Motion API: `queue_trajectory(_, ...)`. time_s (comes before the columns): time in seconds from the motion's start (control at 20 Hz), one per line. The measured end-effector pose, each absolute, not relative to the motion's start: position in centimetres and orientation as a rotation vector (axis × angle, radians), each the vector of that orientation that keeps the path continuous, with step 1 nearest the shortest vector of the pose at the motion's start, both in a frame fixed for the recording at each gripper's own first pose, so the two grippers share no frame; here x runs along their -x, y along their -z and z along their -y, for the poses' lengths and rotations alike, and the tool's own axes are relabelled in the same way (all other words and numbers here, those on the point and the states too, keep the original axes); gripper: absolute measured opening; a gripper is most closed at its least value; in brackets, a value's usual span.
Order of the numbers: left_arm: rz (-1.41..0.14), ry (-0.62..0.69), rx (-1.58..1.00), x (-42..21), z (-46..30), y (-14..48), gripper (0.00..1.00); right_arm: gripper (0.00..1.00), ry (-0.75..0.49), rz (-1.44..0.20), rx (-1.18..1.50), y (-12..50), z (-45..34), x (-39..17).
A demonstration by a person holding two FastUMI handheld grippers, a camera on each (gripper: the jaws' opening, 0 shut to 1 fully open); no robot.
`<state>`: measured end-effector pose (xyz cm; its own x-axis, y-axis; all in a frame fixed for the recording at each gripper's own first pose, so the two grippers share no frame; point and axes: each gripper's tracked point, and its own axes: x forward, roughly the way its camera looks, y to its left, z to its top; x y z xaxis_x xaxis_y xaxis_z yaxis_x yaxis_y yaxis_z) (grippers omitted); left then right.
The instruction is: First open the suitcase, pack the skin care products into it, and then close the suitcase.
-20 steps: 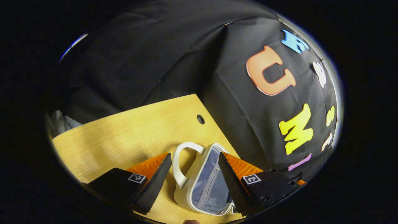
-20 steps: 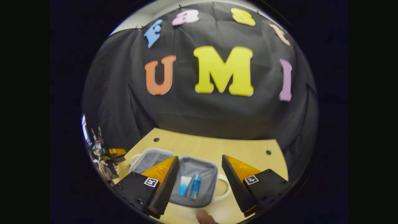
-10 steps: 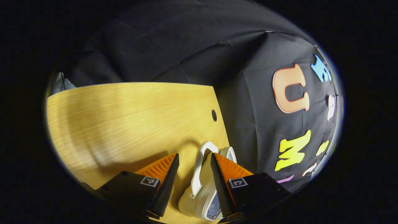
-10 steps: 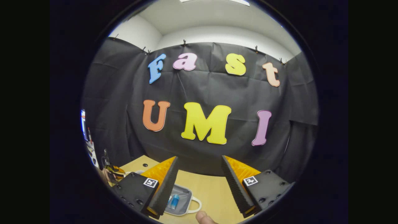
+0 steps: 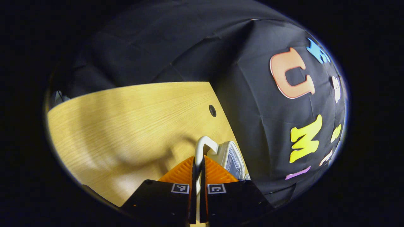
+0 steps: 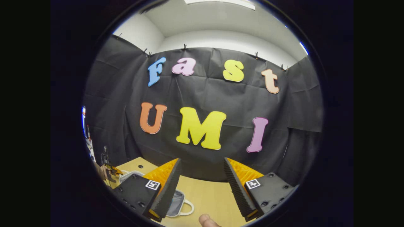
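since the earlier frame the left tool [image 5: 198, 167] has closed its two fingers together onto the white looped handle [image 5: 202, 145] of the small cream hard-shell suitcase [image 5: 228, 156], where before they stood apart on either side of it. in the left gripper view the lid half stands tilted up off the pale wooden desk [image 5: 132, 119], its grey lining facing the black cloth wall. in the right gripper view the right tool [image 6: 202, 184] hangs wide open with nothing between its fingers, raised above the desk; the suitcase's other half lies flat at lower left, partly hidden behind one finger. a fingertip [image 6: 206, 220] shows at the bottom edge.
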<state>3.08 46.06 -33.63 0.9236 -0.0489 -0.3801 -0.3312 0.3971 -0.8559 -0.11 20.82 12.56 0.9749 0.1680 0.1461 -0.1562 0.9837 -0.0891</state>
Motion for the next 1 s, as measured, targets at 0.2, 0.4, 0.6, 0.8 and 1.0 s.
queue_trajectory(0.2, -0.329, -0.183, 0.977, -3.0, -45.7, 27.9, 0.05, 0.8, -0.188, 0.173, 0.051, -13.4, -19.7, -0.4)
queue_trajectory(0.4, -0.272, -0.154, 0.768, -2.4, -43.5, 20.3, 0.05, 0.78, -0.22, 0.19, 0.013, -14.0, -17.9, -0.6)
queue_trajectory(0.6, -0.202, -0.075, 0.535, -1.9, -37.6, 12.9, 0.05, 0.8, -0.25, 0.198, -0.012, -14.0, -16.1, -0.5)
queue_trajectory(0.8, -0.174, 0.002, 0.394, -2.0, -31.2, 9.2, 0.05, 0.8, -0.279, 0.179, -0.025, -13.2, -14.2, -0.5)
queue_trajectory(1.0, -0.181, 0.072, 0.325, -2.2, -23.0, 7.9, 0.05, 0.8, -0.284, 0.171, -0.055, -12.9, -11.6, -0.3)
